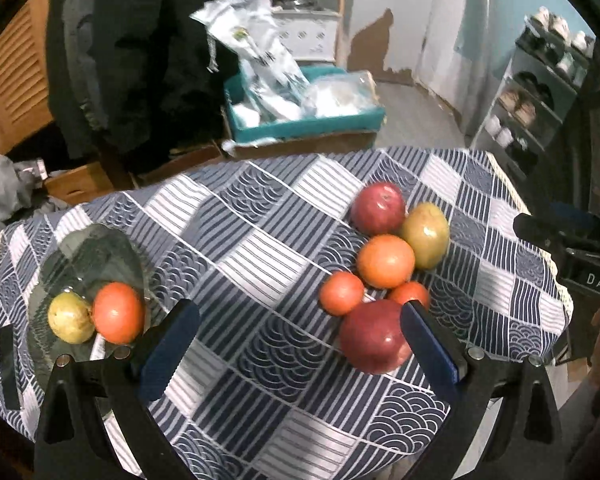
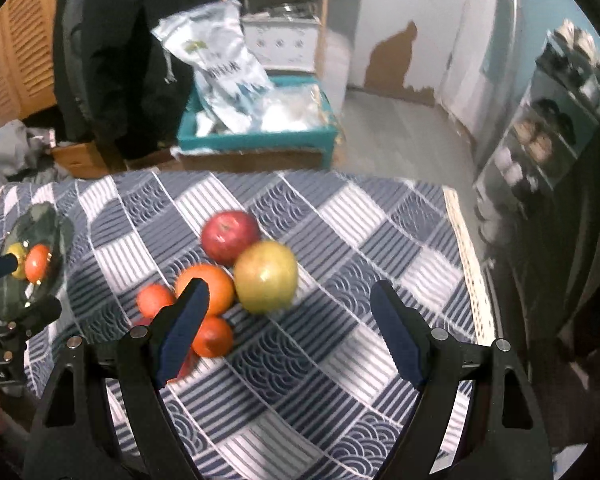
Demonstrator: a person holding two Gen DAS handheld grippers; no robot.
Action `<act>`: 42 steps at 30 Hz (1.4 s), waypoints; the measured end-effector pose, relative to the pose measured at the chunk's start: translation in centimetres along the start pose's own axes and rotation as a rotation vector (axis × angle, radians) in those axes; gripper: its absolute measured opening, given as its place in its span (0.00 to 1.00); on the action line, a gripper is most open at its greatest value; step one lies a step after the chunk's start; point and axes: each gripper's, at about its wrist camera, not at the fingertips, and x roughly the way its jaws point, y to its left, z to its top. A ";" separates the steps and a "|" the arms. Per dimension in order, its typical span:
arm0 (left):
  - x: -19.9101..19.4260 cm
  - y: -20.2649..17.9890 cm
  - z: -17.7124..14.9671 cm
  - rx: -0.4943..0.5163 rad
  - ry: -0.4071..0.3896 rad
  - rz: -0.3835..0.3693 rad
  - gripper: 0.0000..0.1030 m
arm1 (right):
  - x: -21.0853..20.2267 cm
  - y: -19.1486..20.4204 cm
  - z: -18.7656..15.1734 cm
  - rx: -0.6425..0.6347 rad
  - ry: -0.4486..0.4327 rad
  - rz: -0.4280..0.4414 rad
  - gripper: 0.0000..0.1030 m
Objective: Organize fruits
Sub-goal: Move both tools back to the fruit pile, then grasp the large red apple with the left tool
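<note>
We count two fruits on the glass plate (image 1: 96, 248) (one yellow-green, one orange); six wait clustered on the tabletop (image 1: 260, 240), red apple (image 1: 374, 336) nearest. Left tongs (image 1: 300, 340) and right tongs (image 2: 288, 328) both gape wide, empty. Mostly undone.

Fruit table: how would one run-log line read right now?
glass plate: two fruits | tablecloth: six fruits clustered | left hand-held gripper: open, empty | right hand-held gripper: open, empty
</note>
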 end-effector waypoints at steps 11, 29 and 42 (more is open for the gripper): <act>4.4 -4.1 -1.0 0.046 0.098 0.012 0.98 | 3.7 -2.5 -3.4 0.031 0.112 -0.019 0.80; 9.5 -5.6 -2.1 0.004 0.209 -0.008 0.98 | 6.1 -3.4 -4.6 0.045 0.179 -0.012 0.80; 11.3 -5.5 -2.5 -0.015 0.264 -0.124 0.78 | 6.6 -3.0 -4.7 0.033 0.194 -0.015 0.80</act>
